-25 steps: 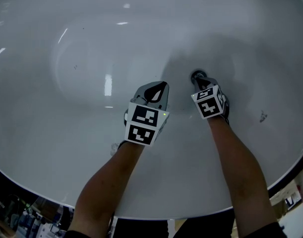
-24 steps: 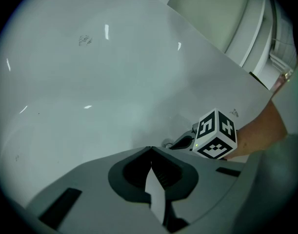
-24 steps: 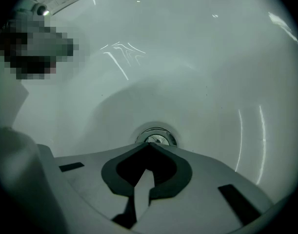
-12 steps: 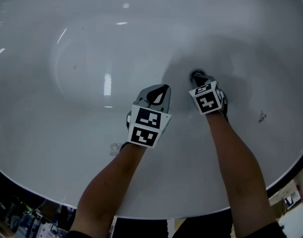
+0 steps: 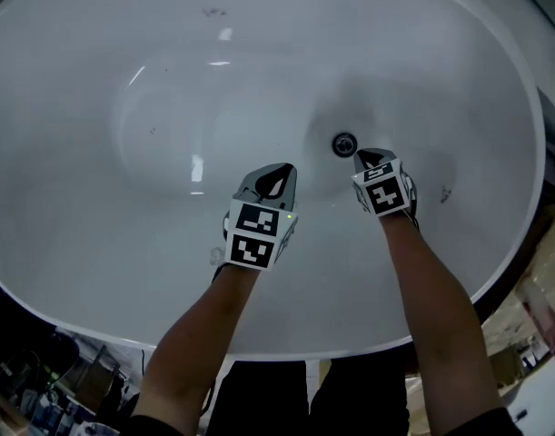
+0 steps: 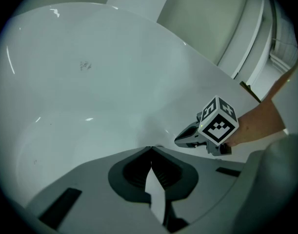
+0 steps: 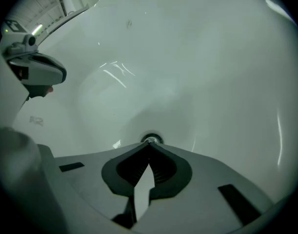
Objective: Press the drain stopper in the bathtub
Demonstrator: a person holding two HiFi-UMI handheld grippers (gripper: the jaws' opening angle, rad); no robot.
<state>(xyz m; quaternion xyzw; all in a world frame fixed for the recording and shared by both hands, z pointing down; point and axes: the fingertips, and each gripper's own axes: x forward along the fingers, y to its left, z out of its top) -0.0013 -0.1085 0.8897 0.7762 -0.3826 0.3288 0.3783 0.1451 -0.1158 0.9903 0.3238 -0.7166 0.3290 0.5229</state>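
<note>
The round dark drain stopper (image 5: pixel 344 143) sits in the floor of the white bathtub (image 5: pixel 168 80). My right gripper (image 5: pixel 369 158) hangs just right of and short of the stopper, jaws shut on nothing, apart from it. In the right gripper view the drain stopper (image 7: pixel 151 139) peeks out just beyond the closed tips of the right gripper (image 7: pixel 149 144). My left gripper (image 5: pixel 279 171) is shut too and empty, hovering over the tub floor left of the drain. The left gripper (image 6: pixel 151 148) in its own view points at bare tub wall, with the right gripper (image 6: pixel 180 139) at its right.
The bathtub rim (image 5: pixel 522 125) curves round the right side, with dark floor and clutter (image 5: pixel 41 380) beyond the near edge. A small dark mark (image 5: pixel 444 193) lies on the tub's inner wall to the right. Both forearms (image 5: pixel 422 280) reach over the near rim.
The right gripper has drawn back off the drain, so the stopper shows in full. The head view has pulled back and shows more of the tub. The left gripper stays near its place.
</note>
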